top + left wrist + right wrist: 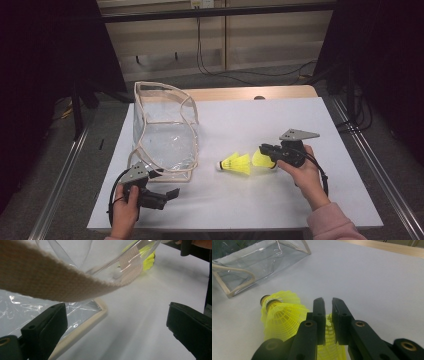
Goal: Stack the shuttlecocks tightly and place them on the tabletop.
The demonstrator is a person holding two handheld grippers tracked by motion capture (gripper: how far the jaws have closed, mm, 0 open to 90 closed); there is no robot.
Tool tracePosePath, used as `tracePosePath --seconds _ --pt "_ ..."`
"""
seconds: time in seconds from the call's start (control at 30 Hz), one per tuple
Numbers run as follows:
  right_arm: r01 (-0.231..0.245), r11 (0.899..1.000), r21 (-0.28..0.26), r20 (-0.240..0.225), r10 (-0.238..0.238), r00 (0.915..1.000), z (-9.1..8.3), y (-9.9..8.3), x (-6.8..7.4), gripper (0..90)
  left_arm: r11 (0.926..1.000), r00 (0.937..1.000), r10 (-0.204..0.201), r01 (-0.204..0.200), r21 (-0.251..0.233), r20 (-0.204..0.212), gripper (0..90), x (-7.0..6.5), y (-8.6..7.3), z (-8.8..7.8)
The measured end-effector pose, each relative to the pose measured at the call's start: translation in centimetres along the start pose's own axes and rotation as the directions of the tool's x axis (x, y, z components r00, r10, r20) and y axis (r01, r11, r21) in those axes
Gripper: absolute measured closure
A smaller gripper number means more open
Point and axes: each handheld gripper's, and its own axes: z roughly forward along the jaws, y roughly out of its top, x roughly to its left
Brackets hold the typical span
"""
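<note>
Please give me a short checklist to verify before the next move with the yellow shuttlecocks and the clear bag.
1. Right gripper pinches a shuttlecock skirt: ok, jaws nearly together on the mesh.
2. Nested shuttlecocks lying beside it, free on the table: ok.
3. Left gripper open: ok, nothing between its jaws.
4. Clear bag standing: ok.
5. Bag mouth wide enough: cannot tell.

White table [300,120], grey floor [100,130], dark bkgd.
</note>
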Motion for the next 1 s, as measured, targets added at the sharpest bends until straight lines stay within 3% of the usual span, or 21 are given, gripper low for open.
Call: tracePosePath --seconds 0.4,0.53,0.83,1.0 --pt "0.011 0.999 -0.040 0.081 -0.007 0.9967 -1.9 -0.2 -1.1 68.7 1.0000 1.0000 0.004 -0.004 0.005 0.003 3.3 -0.1 0.0 0.1" --pt "0.027 0.999 -0.043 0.138 -0.020 0.9903 -2.6 -0.3 -1.6 67.9 1.0000 1.0000 0.002 -0.002 0.005 0.001 3.3 -0.1 0.0 0.1" --pt "0.038 0.998 -0.046 0.196 -0.028 0.9802 -3.6 -0.8 -2.7 64.7 1.0000 1.0000 0.002 -0.003 0.007 0.004 3.3 -0.1 0.0 0.1" --pt "0.015 0.998 -0.054 0.218 -0.002 0.9760 -4.1 -1.0 -3.2 67.4 1.0000 1.0000 -0.005 0.005 0.003 0.004 3.3 -0.1 0.0 0.2"
